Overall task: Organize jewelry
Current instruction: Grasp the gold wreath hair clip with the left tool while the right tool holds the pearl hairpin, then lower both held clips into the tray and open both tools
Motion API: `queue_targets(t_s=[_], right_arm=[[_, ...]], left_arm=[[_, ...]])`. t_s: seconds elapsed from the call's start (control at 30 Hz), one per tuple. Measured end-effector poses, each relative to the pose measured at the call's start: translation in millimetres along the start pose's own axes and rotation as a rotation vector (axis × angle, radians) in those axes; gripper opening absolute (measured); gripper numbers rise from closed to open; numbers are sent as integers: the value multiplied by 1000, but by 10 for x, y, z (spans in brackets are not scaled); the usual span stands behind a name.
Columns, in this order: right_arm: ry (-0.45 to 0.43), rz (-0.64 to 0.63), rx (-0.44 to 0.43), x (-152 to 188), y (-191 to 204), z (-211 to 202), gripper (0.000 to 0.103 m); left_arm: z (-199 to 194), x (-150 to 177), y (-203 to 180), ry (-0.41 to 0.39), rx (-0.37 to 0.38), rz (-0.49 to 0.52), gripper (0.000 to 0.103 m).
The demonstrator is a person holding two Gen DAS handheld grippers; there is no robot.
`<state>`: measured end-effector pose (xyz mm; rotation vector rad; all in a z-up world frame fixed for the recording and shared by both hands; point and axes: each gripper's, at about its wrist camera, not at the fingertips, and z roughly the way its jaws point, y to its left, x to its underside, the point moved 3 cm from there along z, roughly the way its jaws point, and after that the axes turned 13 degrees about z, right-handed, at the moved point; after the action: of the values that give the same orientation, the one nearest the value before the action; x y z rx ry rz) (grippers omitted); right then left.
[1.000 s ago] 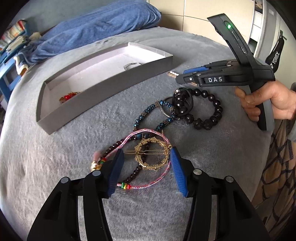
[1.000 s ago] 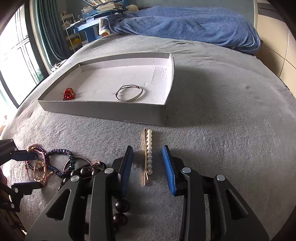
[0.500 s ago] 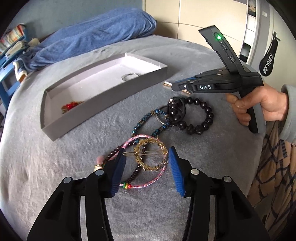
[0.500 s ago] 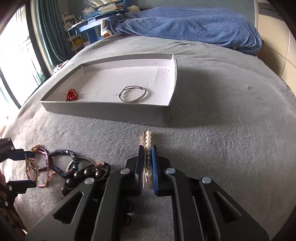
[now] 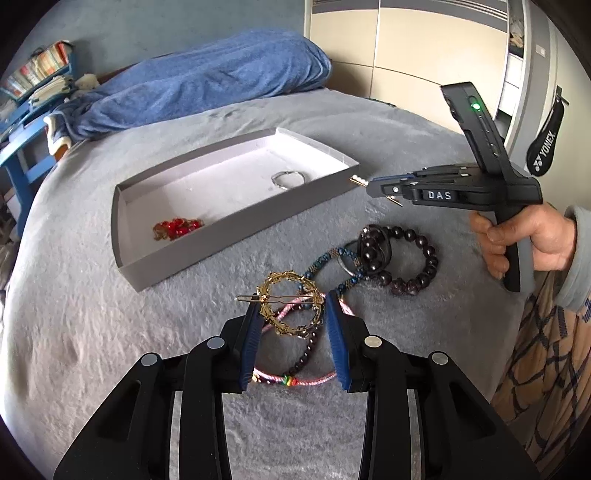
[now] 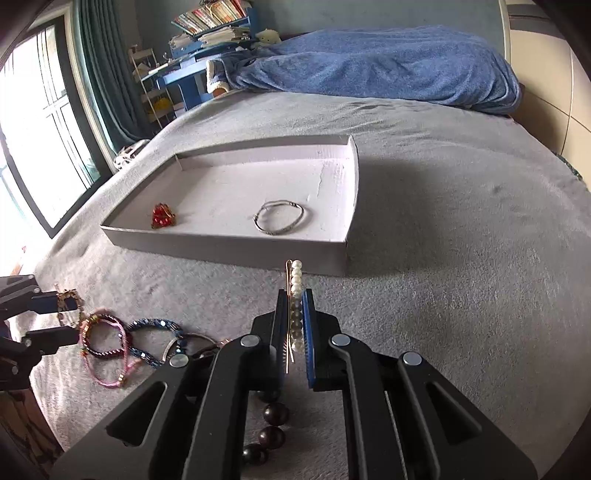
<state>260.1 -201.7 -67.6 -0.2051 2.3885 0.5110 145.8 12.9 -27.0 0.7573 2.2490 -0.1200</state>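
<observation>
My left gripper (image 5: 291, 302) is closing its jaws, and a gold wreath-shaped hair clip (image 5: 284, 288) is pinched between the pads, raised off the bracelets. Under it lie a pink cord bracelet (image 5: 295, 380), a blue beaded one (image 5: 332, 266) and a dark bead bracelet (image 5: 406, 258). My right gripper (image 6: 294, 295) is shut on a pearl hair pin (image 6: 296, 275), just in front of the grey tray (image 6: 221, 247). Both wrist views show the tray (image 5: 236, 229) holding a red ornament (image 5: 177, 228) and a silver bangle (image 6: 279, 218).
Everything lies on a grey bedspread (image 6: 461, 221). A blue blanket (image 5: 203, 85) is heaped behind the tray. A person's hand (image 5: 535, 236) holds the right gripper (image 5: 369, 188) beside the tray's right corner. A blue shelf with books (image 6: 207, 22) and a window stand beyond the bed.
The right jaws closed on the pearl pin and keep hold of it. The left jaws narrowed around the gold clip and rose with it, away from the bracelets.
</observation>
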Motion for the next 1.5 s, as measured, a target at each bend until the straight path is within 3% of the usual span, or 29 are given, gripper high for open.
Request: queue_targets(t_s=[0.33, 0.83, 1.5], right_arm=[[-57, 0, -64, -227, 211, -200, 8], [-64, 15, -111, -862, 485, 10, 8], [55, 23, 16, -948, 280, 838, 8]], left_arm=[[22, -335, 277, -29, -34, -28, 35], [446, -881, 699, -24, -52, -95, 35], [1384, -912, 954, 135, -69, -143, 35]])
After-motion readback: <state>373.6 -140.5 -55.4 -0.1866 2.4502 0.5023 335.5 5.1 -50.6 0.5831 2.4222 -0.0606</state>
